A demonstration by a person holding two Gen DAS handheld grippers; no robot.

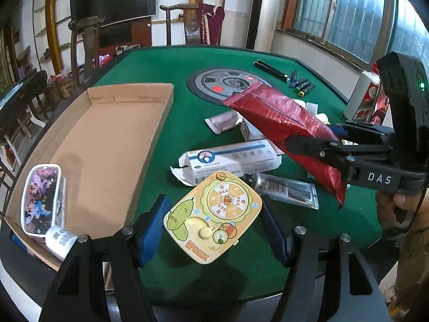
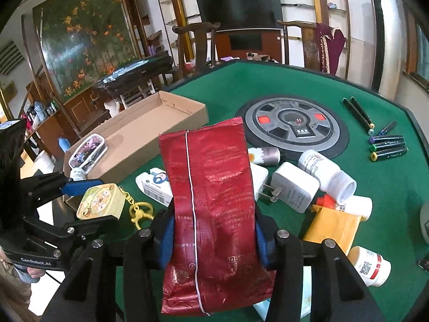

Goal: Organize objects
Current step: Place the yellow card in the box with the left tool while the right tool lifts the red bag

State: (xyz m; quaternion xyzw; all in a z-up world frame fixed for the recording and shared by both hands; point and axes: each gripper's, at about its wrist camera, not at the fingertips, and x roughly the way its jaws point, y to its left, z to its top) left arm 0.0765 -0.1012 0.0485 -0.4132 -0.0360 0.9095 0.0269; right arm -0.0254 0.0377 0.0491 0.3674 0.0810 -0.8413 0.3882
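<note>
Daylight enters through the windows [image 1: 346,13] at the left wrist view's upper right, slightly blown out. The green surface [image 1: 166,61] is evenly lit, with soft shadows. Red pouch [image 2: 214,201] shows foil glare. Heavy fisheye bending and black vignette at the corners; centre stays sharp.

Home game room, green-felt mahjong table [image 2: 308,86], wooden armchairs [image 2: 198,43], television [image 2: 238,10]
</note>
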